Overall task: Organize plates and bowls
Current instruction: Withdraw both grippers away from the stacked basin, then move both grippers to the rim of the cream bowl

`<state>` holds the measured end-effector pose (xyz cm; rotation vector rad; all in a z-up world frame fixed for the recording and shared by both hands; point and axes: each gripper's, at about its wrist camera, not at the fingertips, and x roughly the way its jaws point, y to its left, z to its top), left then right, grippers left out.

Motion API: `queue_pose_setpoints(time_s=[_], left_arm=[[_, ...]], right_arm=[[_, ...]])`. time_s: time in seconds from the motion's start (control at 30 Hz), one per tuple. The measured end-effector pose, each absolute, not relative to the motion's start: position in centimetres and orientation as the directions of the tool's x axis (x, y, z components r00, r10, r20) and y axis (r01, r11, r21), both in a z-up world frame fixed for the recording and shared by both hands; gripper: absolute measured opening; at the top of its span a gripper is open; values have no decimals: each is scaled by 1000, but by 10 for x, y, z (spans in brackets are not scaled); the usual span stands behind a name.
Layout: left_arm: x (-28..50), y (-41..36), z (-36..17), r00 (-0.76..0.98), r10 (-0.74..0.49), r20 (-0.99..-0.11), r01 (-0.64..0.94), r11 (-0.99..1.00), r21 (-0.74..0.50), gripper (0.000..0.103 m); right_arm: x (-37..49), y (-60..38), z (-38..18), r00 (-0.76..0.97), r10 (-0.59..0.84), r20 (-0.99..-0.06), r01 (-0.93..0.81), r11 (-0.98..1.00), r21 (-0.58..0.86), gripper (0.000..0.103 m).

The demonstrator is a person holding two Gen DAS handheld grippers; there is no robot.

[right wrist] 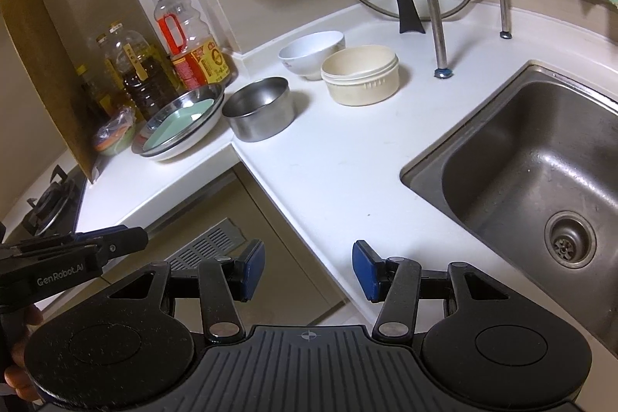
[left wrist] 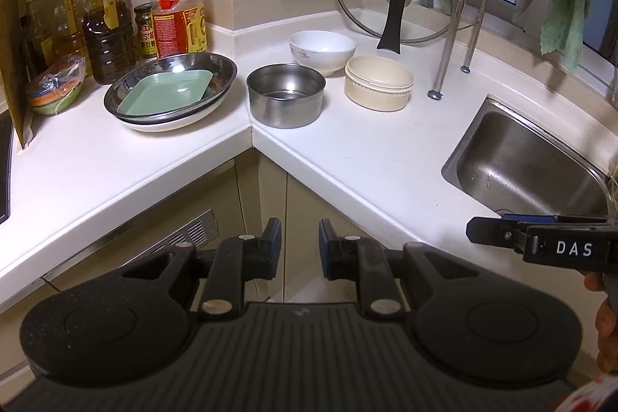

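Presently left gripper (left wrist: pixel 299 238) spread, empty, below table (left wrist: pixel 347 157) edge; right gripper (right wrist: pixel 308 269) spread wider, empty, beside it. Ahead, well apart: steel bowl (left wrist: pixel 286 95) at table corner, white bowl (left wrist: pixel 322 51) and cream bowl (left wrist: pixel 378 82) behind-right, plate stack (left wrist: pixel 172 91) to left. Judgement: left gripper faces steel bowl most squarely; right gripper nearer cream bowl.

Dishes grouped on a white corner counter (left wrist: pixel 116 161)

Green tray (left wrist: pixel 166 94) lies in stacked plates (left wrist: pixel 170 89), left of steel bowl (left wrist: pixel 286 94); left gripper (left wrist: pixel 300 242) parted, empty.
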<state>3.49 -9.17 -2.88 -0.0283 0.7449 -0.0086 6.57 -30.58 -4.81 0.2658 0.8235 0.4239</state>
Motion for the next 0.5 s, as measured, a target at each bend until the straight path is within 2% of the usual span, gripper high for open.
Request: queue_pose_setpoints(time_s=[0.23, 0.5], left_arm=[[59, -90, -30, 732, -32, -681, 26, 999, -19, 18], [122, -92, -36, 721, -107, -685, 122, 992, -28, 18]], right_arm=[[82, -303, -53, 609, 445, -656, -231, 891, 390, 51], [119, -308, -56, 655, 374, -656, -130, 912, 390, 51]])
